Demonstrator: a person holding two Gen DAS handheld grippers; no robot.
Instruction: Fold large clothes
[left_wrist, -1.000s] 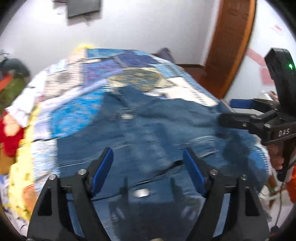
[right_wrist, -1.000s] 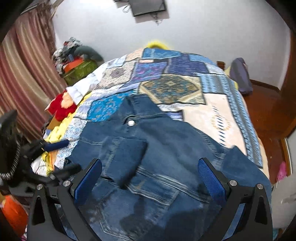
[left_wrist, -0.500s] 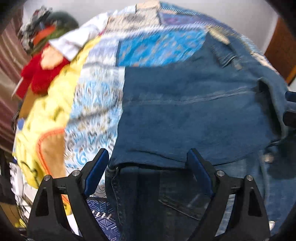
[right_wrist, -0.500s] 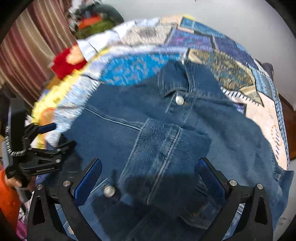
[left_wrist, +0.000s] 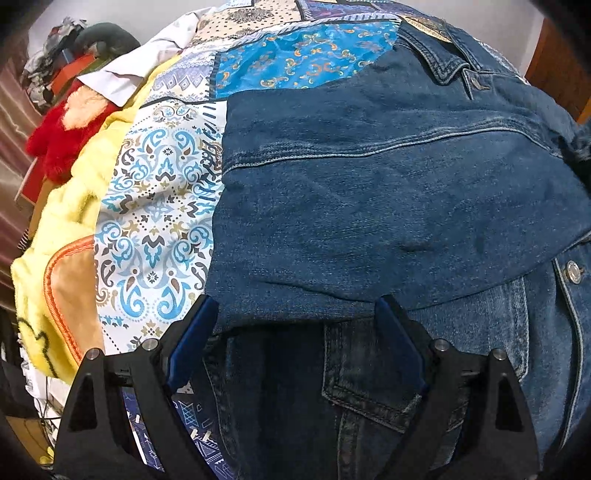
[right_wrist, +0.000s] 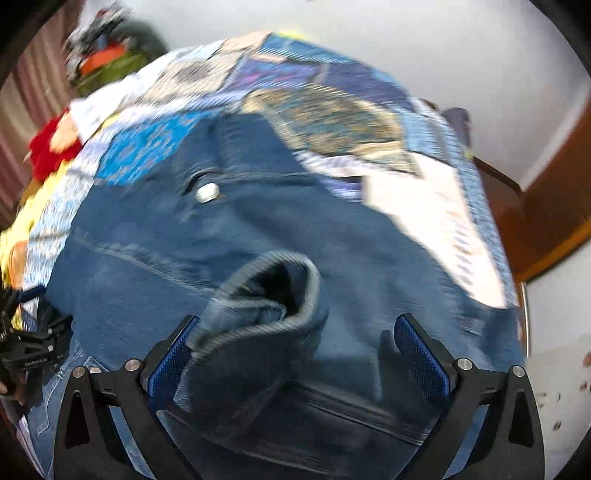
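A blue denim jacket (left_wrist: 369, 192) lies spread on a patchwork bedspread (left_wrist: 155, 206), collar toward the far end. In the left wrist view its left side is folded over the front. The fold's lower edge lies between the wide-apart pads of my left gripper (left_wrist: 295, 332), which do not press on it. The right wrist view is blurred. There a sleeve cuff (right_wrist: 273, 295) stands bunched with its mouth open. It sits between the fingers of my open right gripper (right_wrist: 295, 350), close to the left pad (right_wrist: 173, 354). The left gripper (right_wrist: 33, 347) shows at that view's left edge.
A yellow blanket (left_wrist: 62, 206), a red plush thing (left_wrist: 62, 136) and a white cloth (left_wrist: 129, 74) lie along the bed's left side. A heap of items (right_wrist: 99, 48) stands at the back left. A wooden door frame (right_wrist: 554, 206) is at the right, past the bed's edge.
Both grippers dropped closer to the jacket. The left one swung to the jacket's left side over the fold's edge. The right one came over the sleeve cuff, which now stands bunched and open.
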